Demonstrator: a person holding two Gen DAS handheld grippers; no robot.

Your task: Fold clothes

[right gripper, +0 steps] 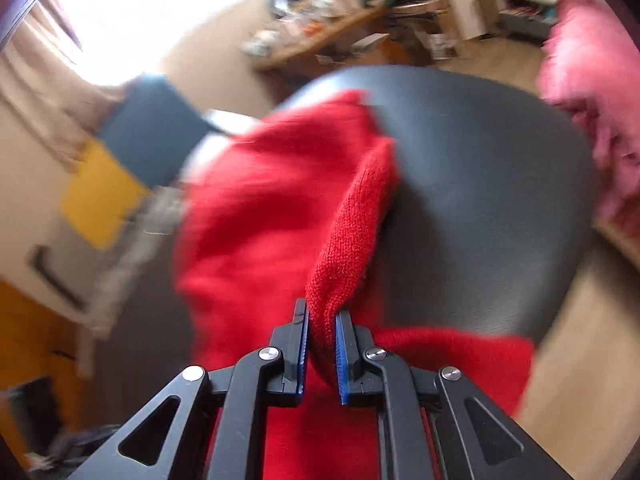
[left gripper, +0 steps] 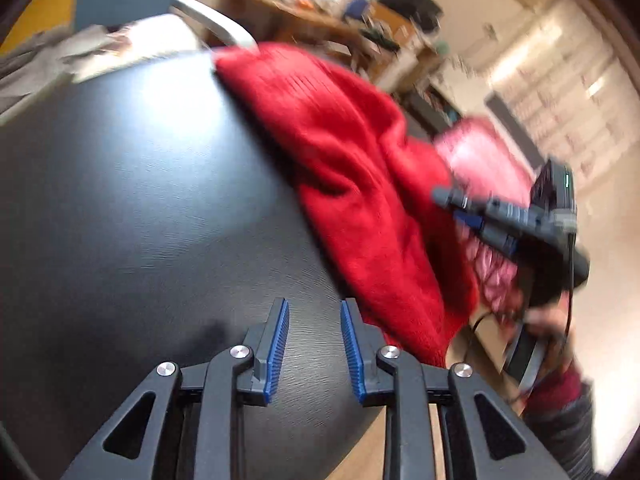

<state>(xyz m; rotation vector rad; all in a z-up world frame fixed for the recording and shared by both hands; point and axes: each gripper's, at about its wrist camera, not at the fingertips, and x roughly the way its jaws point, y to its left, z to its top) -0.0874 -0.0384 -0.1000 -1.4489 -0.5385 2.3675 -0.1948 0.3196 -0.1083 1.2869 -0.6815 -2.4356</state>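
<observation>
Covering dark table: red sweater.

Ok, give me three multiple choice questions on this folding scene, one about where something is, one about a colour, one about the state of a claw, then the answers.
1. Where does the red sweater lie?
A. on the dark round table
B. on the floor
C. inside a drawer

2. What colour are the pads on the fingers of the left claw?
A. green
B. blue
C. white

3. What is the right claw doing?
A. hanging open over bare table
B. pinching a fold of the red sweater
C. holding a pink cushion

Answers:
1 A, the knit spreads over the dark tabletop in both views.
2 B, ribbed blue pads line both fingers.
3 B, red knit is squeezed between its fingers, while the left claw stands open and empty.
</observation>
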